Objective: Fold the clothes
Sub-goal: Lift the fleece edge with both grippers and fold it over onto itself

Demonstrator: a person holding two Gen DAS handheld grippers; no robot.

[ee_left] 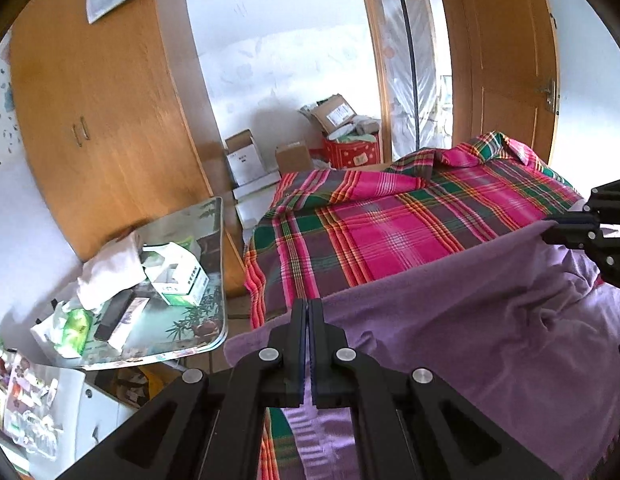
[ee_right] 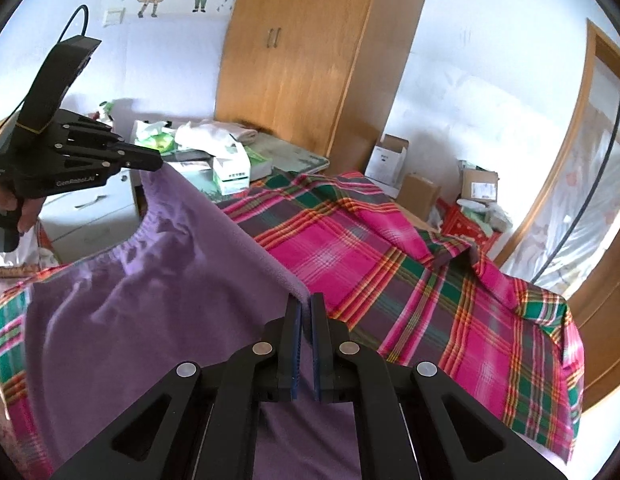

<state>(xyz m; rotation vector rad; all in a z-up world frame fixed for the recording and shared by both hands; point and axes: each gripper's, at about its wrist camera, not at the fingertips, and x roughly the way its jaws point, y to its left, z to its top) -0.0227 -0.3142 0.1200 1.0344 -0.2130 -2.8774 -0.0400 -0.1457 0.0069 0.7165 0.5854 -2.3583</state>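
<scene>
Both grippers are clamped on the purple garment [ee_right: 158, 320], lifting its edge off the plaid bed [ee_right: 429, 280]: left hand-held gripper [ee_left: 308, 308] and right hand-held gripper [ee_right: 306, 304]. Mid-fold, I'd say; next, carry the edge toward twelve o'clock.

I see the soft purple fleece garment [ee_right: 150, 312] lifted along one taut edge, its elastic-gathered hem [ee_right: 150, 232], perhaps a waistband, sagging, the rest draped wrinkled over the pink-and-green plaid bedspread [ee_right: 429, 280].
</scene>
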